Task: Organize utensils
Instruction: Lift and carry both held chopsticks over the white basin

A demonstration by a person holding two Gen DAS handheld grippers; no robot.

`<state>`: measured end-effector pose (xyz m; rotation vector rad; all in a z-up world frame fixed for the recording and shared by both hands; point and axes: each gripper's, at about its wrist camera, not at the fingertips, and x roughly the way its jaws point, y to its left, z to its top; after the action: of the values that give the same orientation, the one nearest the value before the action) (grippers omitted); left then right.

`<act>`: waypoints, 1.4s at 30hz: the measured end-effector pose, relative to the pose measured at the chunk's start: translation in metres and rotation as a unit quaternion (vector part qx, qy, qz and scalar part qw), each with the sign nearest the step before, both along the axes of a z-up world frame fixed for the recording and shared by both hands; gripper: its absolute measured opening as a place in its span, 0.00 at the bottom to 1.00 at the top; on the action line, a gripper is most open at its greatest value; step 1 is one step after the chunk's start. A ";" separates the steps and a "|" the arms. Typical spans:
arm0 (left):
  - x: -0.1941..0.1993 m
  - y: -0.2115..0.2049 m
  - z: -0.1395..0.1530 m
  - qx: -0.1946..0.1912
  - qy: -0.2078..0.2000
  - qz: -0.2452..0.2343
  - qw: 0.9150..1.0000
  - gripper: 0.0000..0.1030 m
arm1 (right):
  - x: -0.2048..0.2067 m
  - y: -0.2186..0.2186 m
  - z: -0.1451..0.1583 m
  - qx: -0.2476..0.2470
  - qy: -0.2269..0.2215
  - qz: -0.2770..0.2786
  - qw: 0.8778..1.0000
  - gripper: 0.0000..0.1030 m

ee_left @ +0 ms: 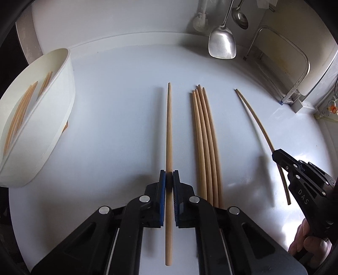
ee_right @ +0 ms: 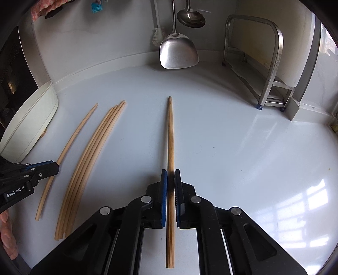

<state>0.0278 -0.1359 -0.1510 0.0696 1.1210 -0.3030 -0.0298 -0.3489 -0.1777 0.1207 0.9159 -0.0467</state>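
My left gripper (ee_left: 169,172) is shut on one wooden chopstick (ee_left: 169,127), which runs straight ahead between the blue pads and casts a shadow on the white counter to its left. Just right of it lies a bundle of several chopsticks (ee_left: 206,137). Further right, my right gripper (ee_left: 276,157) grips another chopstick (ee_left: 259,124). In the right wrist view that gripper (ee_right: 170,174) is shut on its chopstick (ee_right: 170,131), with the bundle (ee_right: 93,154) and the left gripper (ee_right: 56,167) off to the left. A white oval container (ee_left: 52,118) at the left holds several chopsticks (ee_left: 21,110).
A metal spatula (ee_left: 221,44) and a ladle (ee_left: 239,18) hang on the back wall beside a white brush (ee_left: 199,21). A steel rack (ee_right: 272,63) stands at the back right corner. A hand (ee_left: 308,241) holds the right gripper's body.
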 end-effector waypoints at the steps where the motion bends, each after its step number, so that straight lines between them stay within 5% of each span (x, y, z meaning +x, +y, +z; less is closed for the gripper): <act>1: -0.002 0.000 0.006 0.000 -0.002 0.002 1.000 0.07 | -0.002 0.000 0.006 0.002 -0.002 0.001 1.000 0.06; 12: -0.029 0.048 0.091 -0.012 -0.025 0.058 0.998 0.07 | -0.010 0.028 0.086 0.036 -0.030 0.056 0.997 0.06; 22: -0.014 0.130 0.128 -0.042 -0.048 0.105 0.992 0.07 | 0.013 0.098 0.137 0.036 -0.057 0.104 0.992 0.06; 31: 0.038 0.234 0.117 -0.028 -0.036 0.133 0.990 0.07 | 0.068 0.219 0.150 0.059 -0.063 0.149 0.985 0.06; 42: 0.100 0.288 0.073 -0.016 0.004 0.116 0.993 0.07 | 0.149 0.323 0.103 0.066 -0.007 0.146 0.987 0.06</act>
<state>0.1278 0.1519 -0.0778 -0.0904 1.1190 -0.1138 0.1193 -0.0260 -0.0748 0.1093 0.9142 0.2877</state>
